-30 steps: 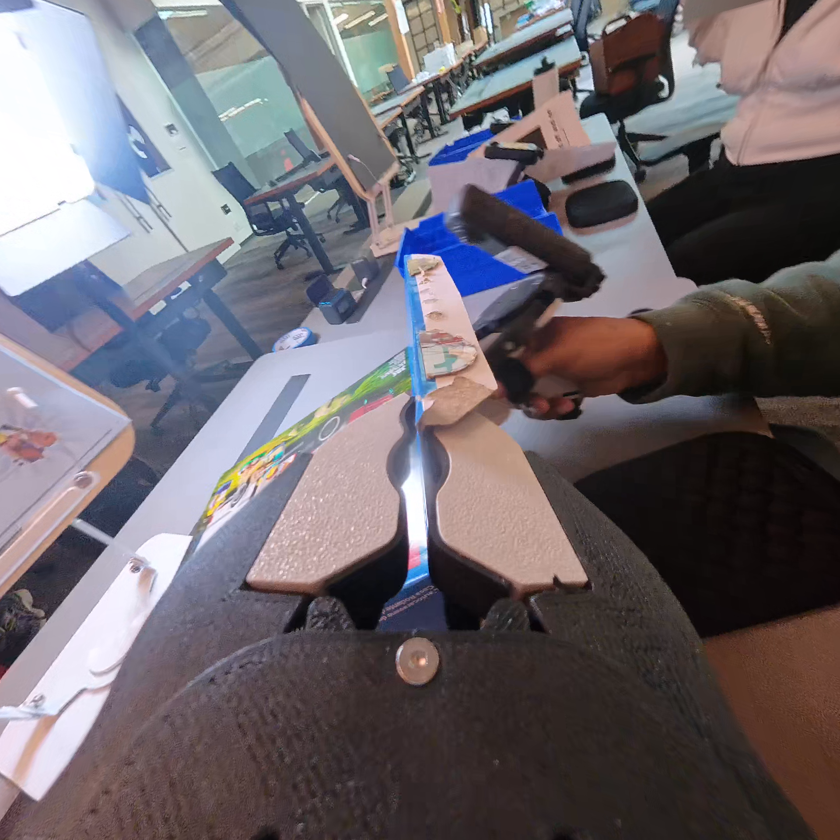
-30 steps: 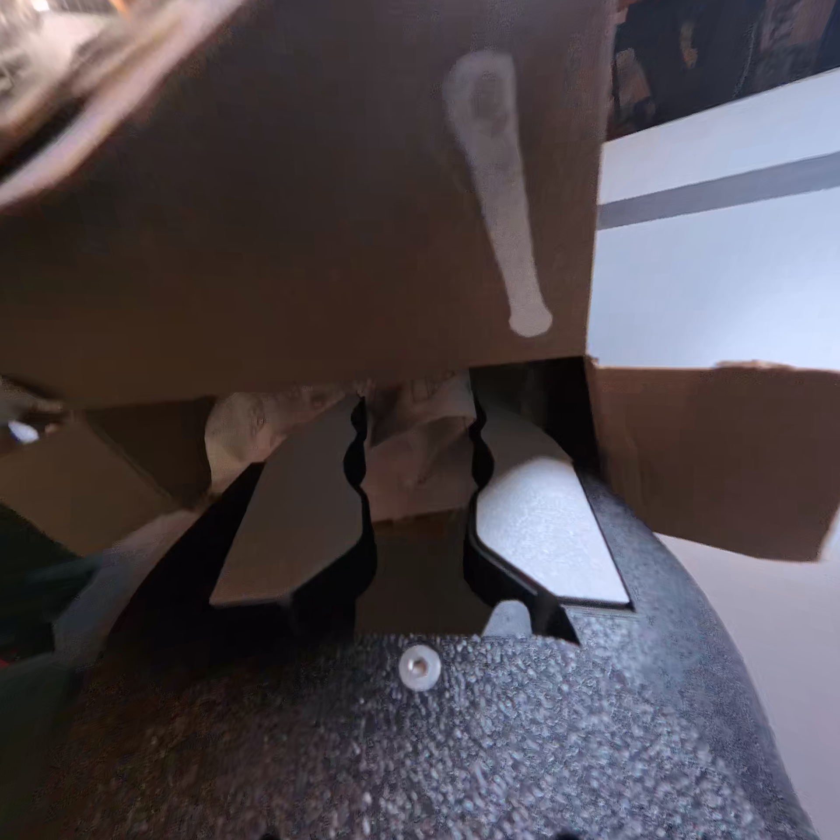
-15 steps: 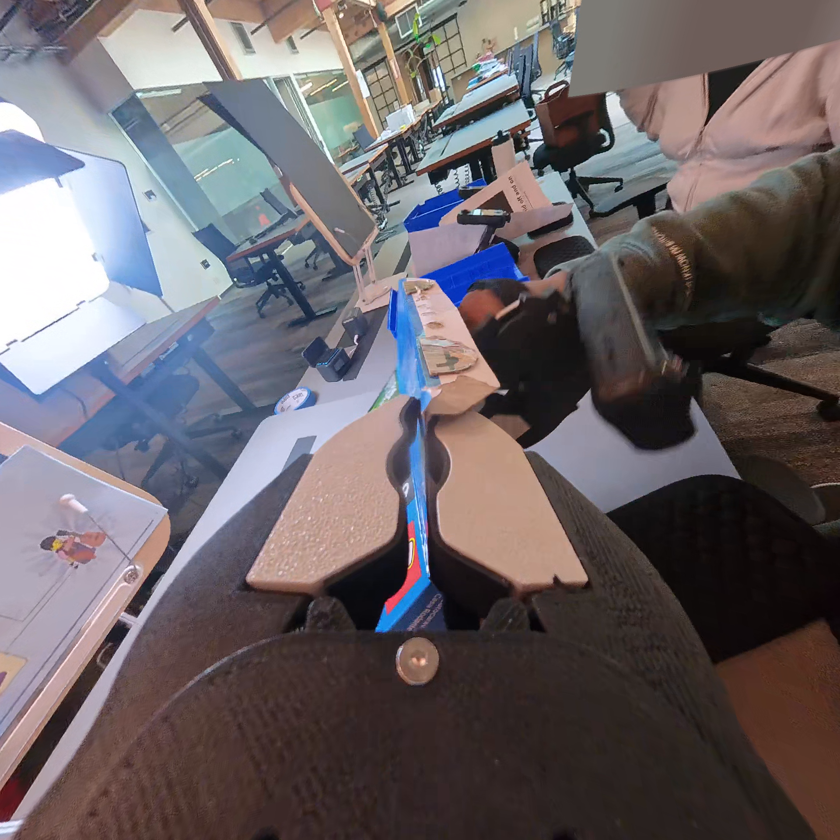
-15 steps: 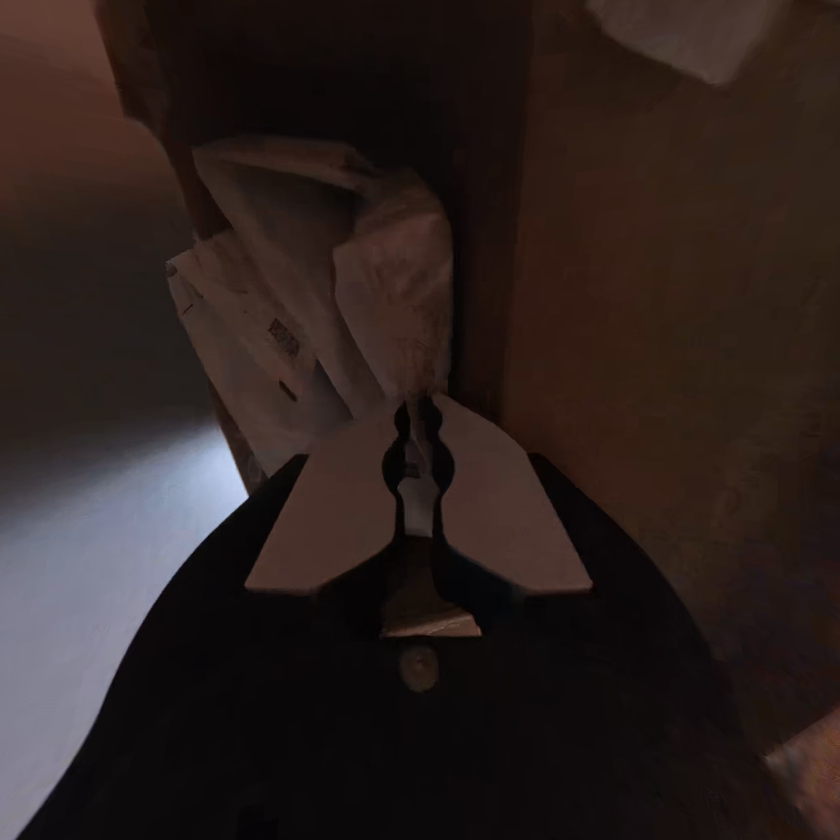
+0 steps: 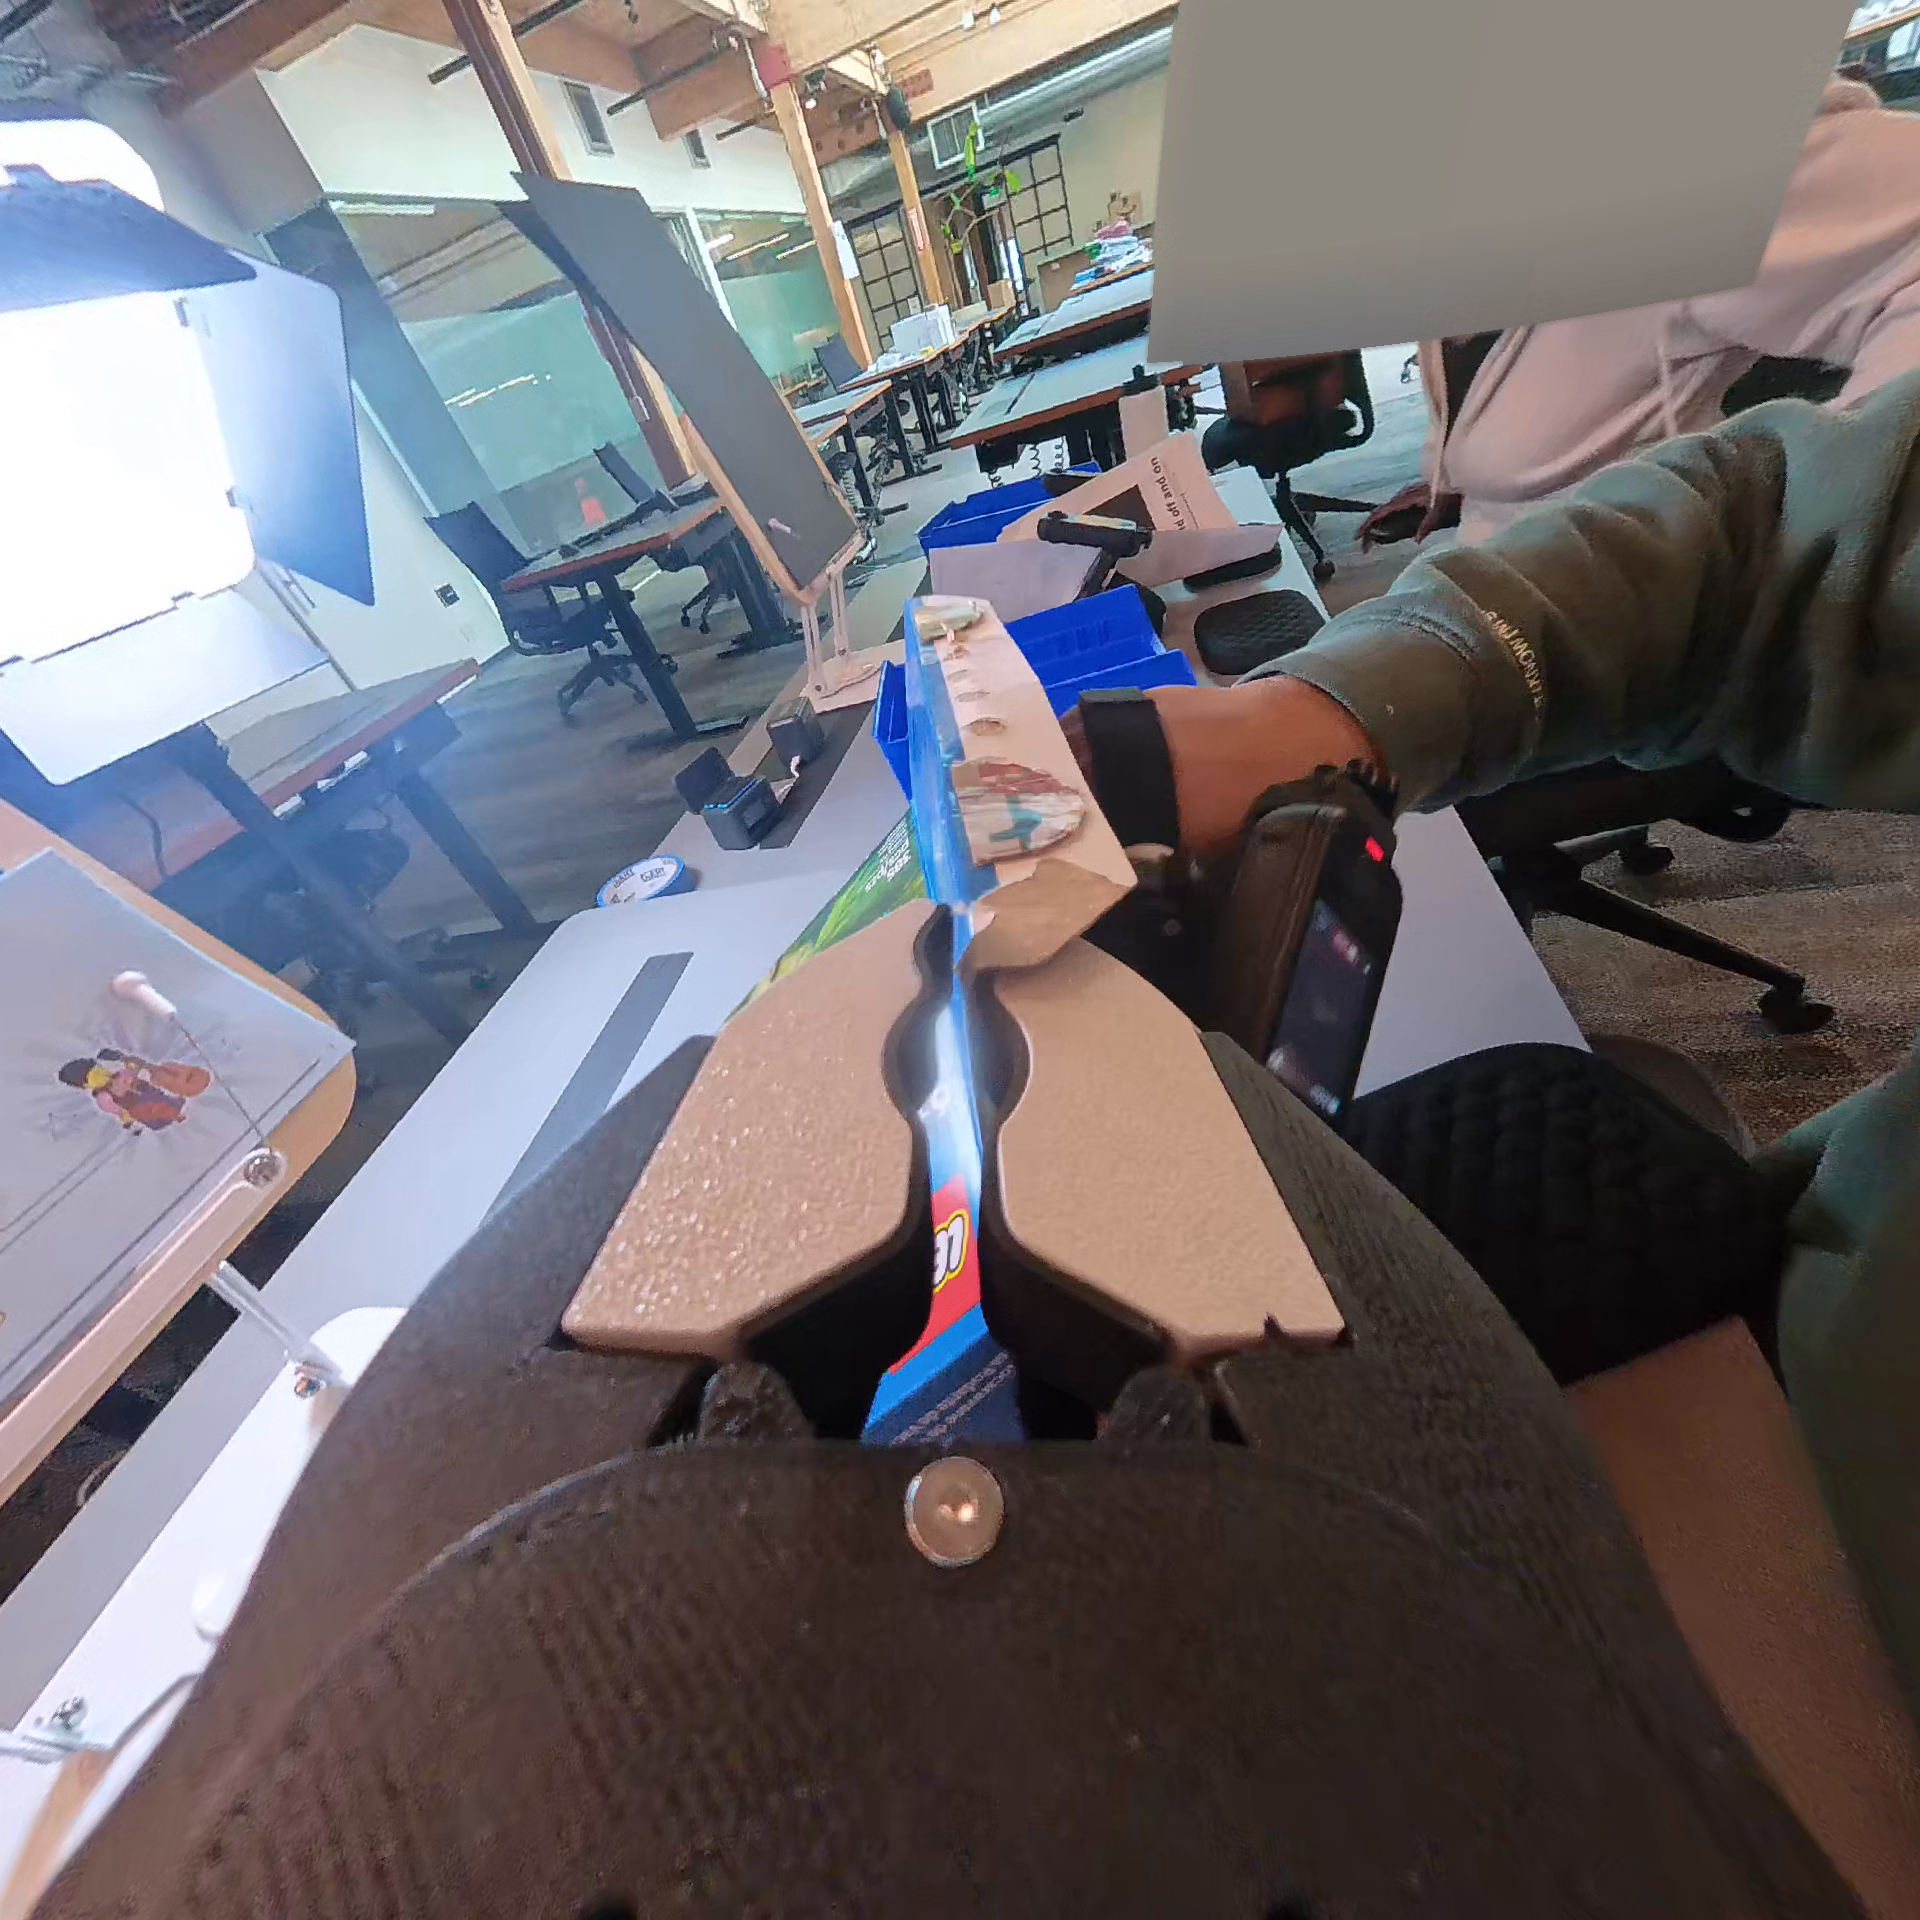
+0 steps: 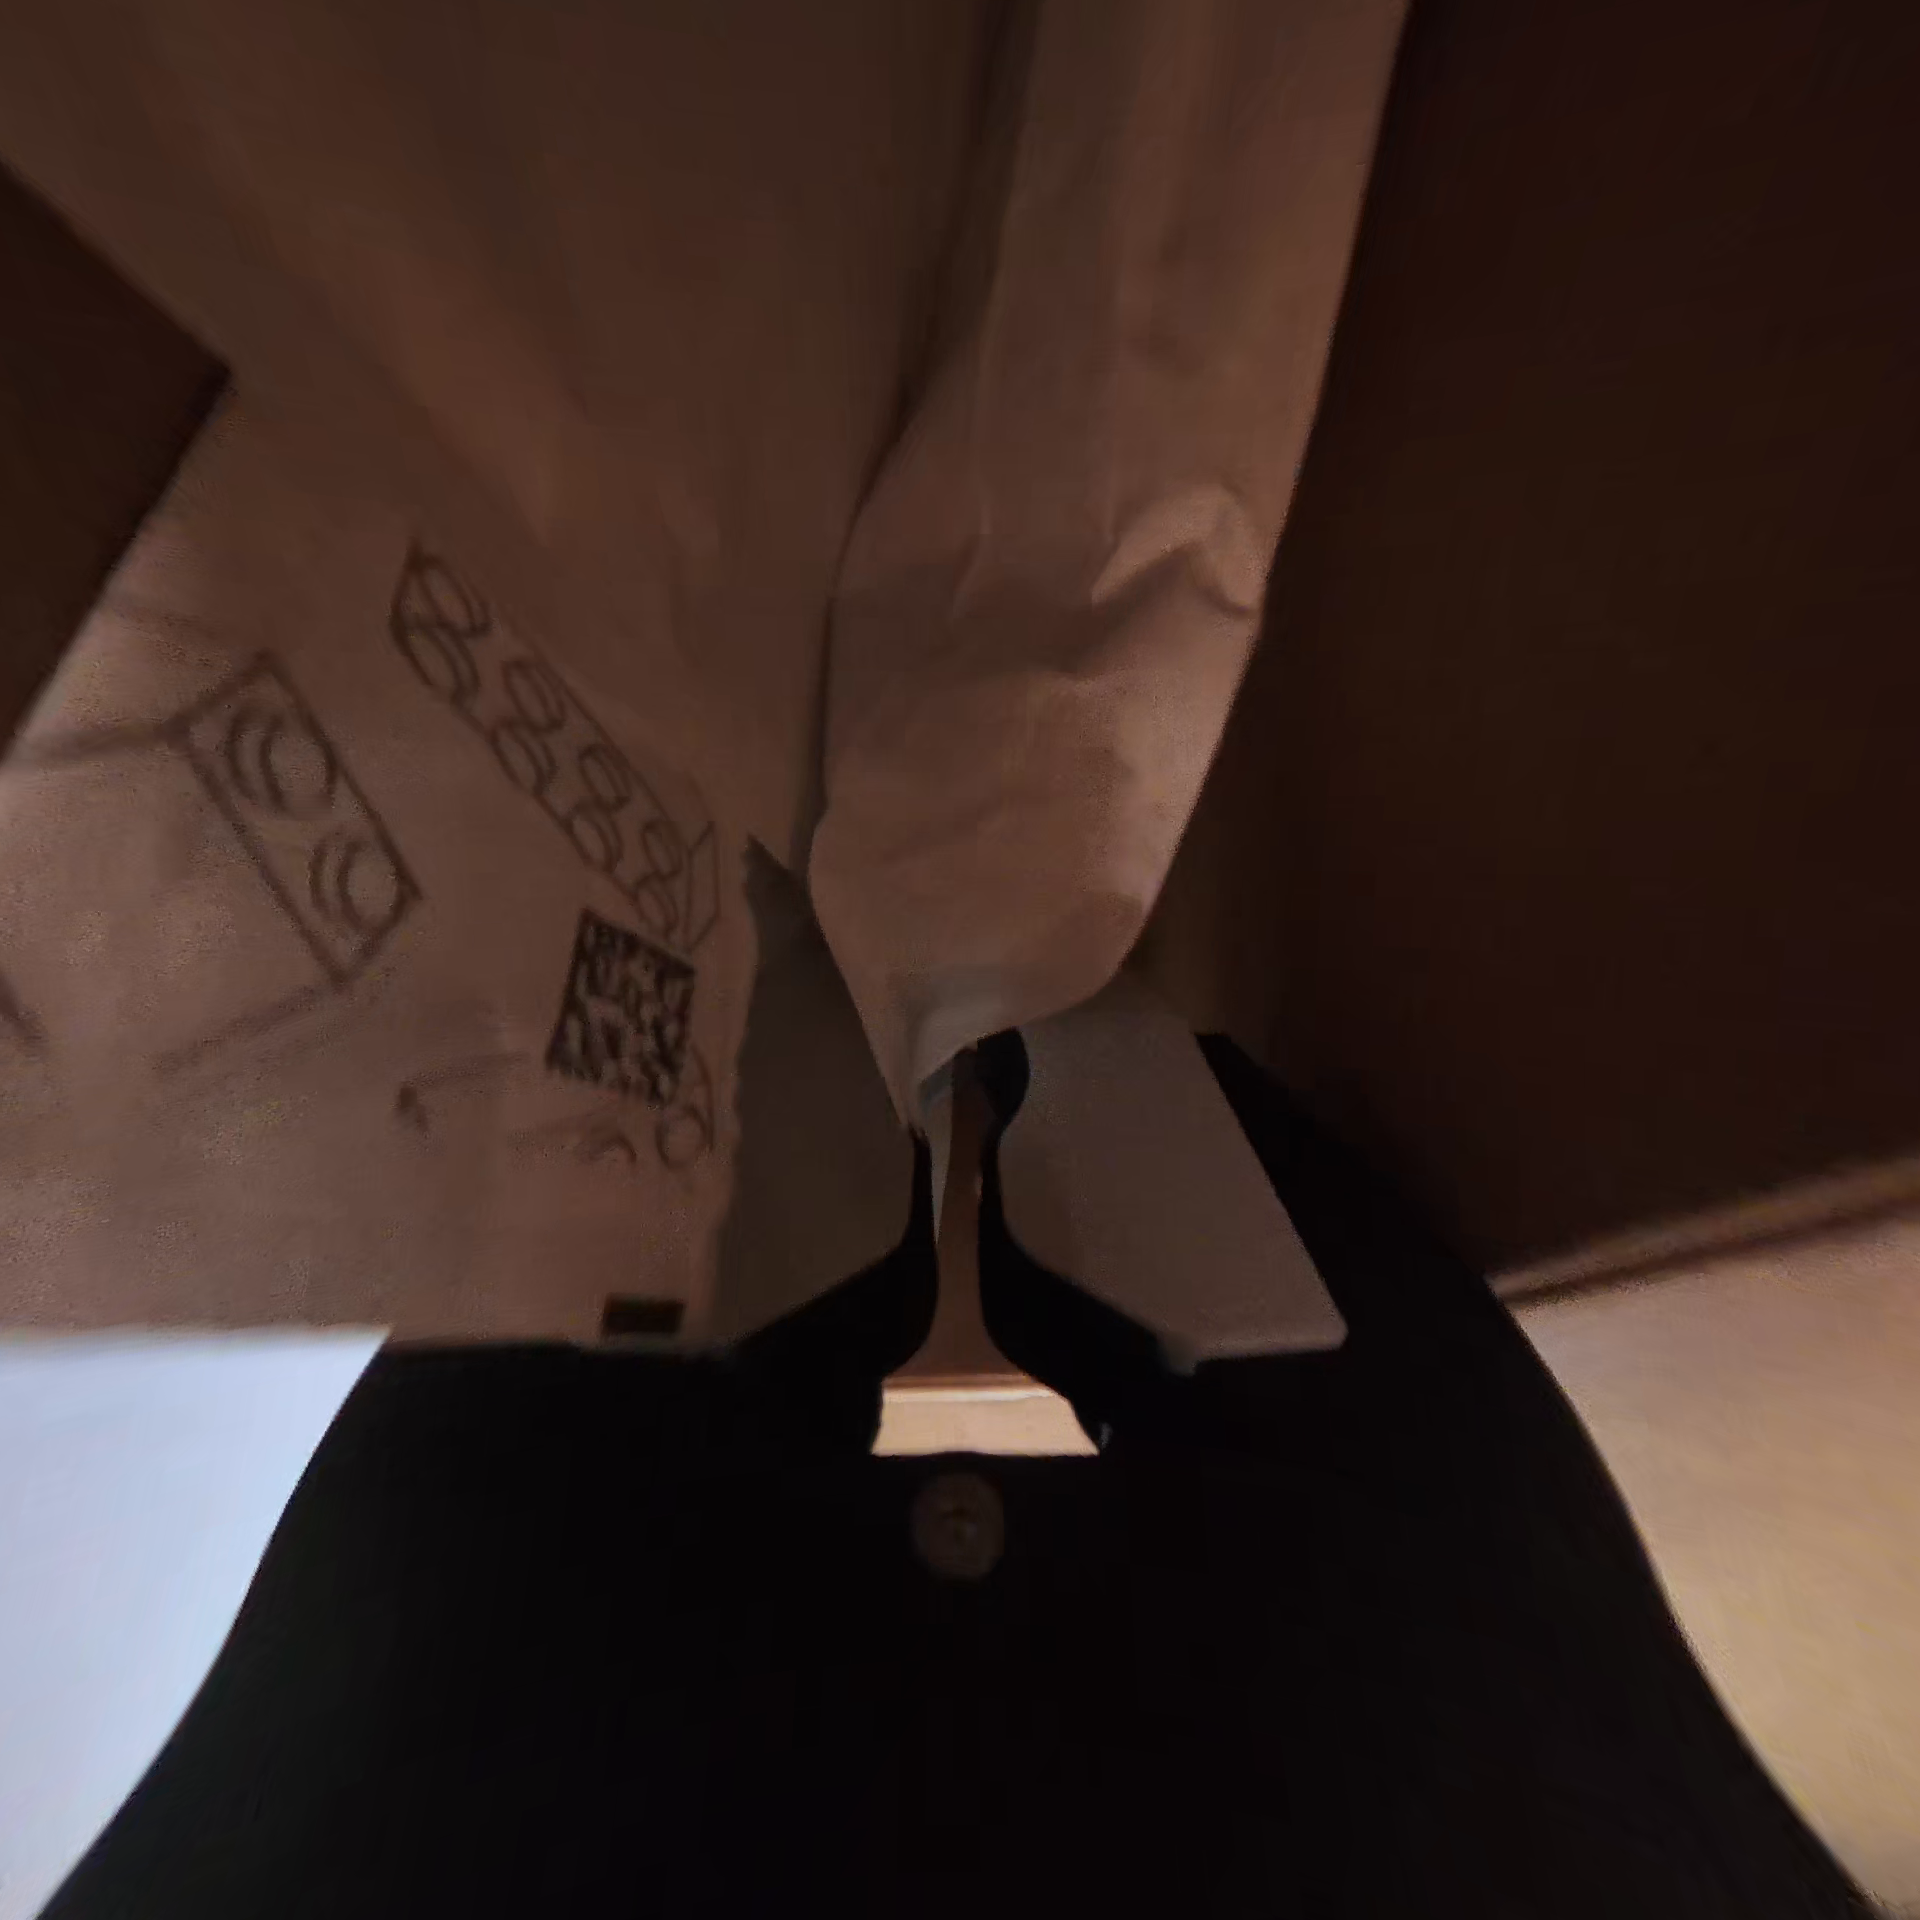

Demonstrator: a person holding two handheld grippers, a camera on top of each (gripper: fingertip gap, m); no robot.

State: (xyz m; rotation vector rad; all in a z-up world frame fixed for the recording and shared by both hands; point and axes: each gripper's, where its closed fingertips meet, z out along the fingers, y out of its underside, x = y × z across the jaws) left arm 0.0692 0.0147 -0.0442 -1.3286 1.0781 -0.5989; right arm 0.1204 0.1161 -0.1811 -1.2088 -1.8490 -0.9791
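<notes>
1. The blue toy box (image 5: 940, 748) stands up on one long edge on the pale grey table (image 5: 520, 1101). It runs from the near edge away toward the far end. Its end is open, and a brown flap (image 5: 1039, 909) with torn round seals on it folds out to the right.
2. The left gripper (image 5: 961, 935) has its jaws pressed together on the box's thin printed wall. Both tan pads sit tight against the card, so it's a proper pinch.
3. The right gripper (image 6: 971, 1060) is way inside the box, with brown card walls (image 6: 1610, 623) all around it. Its jaws are nearly together on the bottom corner of a white paper bag (image 6: 1039, 810). The corner tucks down between the fingers, so I'd call that pinched.
4. So as things sit, the box is open and held upright, and the bag is gripped but not out of the box. A second bag (image 6: 312, 831), with line drawings and a square code printed on it, lies just to the left of the gripped one, also inside.
5. From the left side you only see the person's right hand (image 5: 1247, 758) and the back of that gripper going in behind the flap. Its fingers are hidden there.
6. Further out, blue bins (image 5: 1091, 644) sit toward the table's far end. A black case (image 5: 740, 805) and a roll of blue tape (image 5: 646, 881) sit by the left edge.
7. Hard to make out:
   - The inside view is dark and smeary.
   - The bag covers the right gripper's left finger.
   - I can't tell how many bags are in there, or what's in them.
</notes>
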